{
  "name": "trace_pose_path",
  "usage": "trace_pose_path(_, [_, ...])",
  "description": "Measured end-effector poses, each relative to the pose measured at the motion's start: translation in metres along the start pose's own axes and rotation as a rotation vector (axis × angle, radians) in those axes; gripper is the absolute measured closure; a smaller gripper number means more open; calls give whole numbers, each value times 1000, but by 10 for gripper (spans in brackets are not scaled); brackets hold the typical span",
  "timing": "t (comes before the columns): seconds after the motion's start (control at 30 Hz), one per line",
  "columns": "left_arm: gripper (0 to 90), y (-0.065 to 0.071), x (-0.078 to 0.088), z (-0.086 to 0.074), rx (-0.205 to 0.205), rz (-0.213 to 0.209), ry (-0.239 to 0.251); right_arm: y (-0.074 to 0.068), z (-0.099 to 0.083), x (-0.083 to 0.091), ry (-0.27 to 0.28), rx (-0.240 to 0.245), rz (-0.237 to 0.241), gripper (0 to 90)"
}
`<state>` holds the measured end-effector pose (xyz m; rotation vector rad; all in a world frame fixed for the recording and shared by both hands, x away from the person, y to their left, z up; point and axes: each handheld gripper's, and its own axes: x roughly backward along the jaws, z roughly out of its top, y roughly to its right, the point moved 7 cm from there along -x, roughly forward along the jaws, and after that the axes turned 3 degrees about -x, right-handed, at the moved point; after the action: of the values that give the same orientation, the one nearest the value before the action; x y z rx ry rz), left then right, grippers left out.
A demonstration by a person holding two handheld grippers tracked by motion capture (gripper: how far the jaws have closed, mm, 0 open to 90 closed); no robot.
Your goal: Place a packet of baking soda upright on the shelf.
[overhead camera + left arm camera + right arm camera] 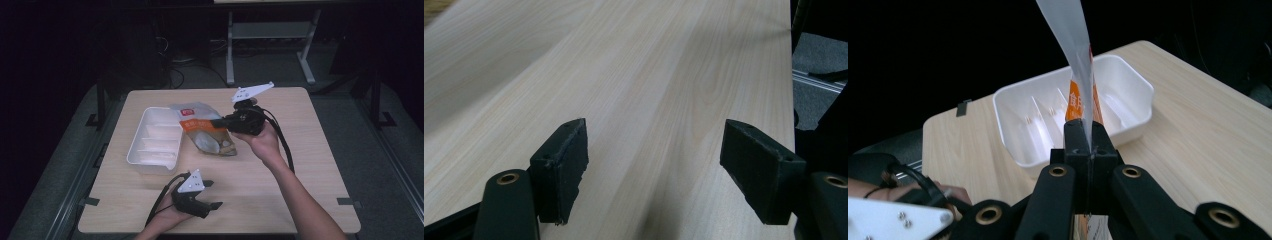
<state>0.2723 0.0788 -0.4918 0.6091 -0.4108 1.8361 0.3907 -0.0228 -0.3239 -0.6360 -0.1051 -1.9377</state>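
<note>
A clear and orange food bag (pixel 206 131) with pale contents hangs a little above the table, next to a white divided tray (pixel 154 140). My right gripper (pixel 221 121) is shut on the bag's edge; in the right gripper view the thin bag (pixel 1079 55) rises edge-on from between the pressed pads, with the white tray (pixel 1075 111) behind it. My left gripper (pixel 212 194) rests near the table's front edge, open, pointing right. In the left gripper view its pads (pixel 564 165) stand wide apart over bare wood with nothing between them.
The wooden table (pixel 310 145) has bare room to the right and front. Its right edge (pixel 791 75) drops to dark floor and a metal rail. A metal frame stand (pixel 270 45) sits behind the table. The person's left hand (pixel 878 187) appears low in the right gripper view.
</note>
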Motion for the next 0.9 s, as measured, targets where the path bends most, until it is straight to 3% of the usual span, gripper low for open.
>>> trace_pose_path(0.37, [266, -1, 2, -1, 0, 1, 1, -15, 23, -32, 2, 26, 61, 900])
trace_pose_path(0.9, [264, -6, 5, -3, 15, 1, 0, -23, 52, -58, 4, 55, 88, 900])
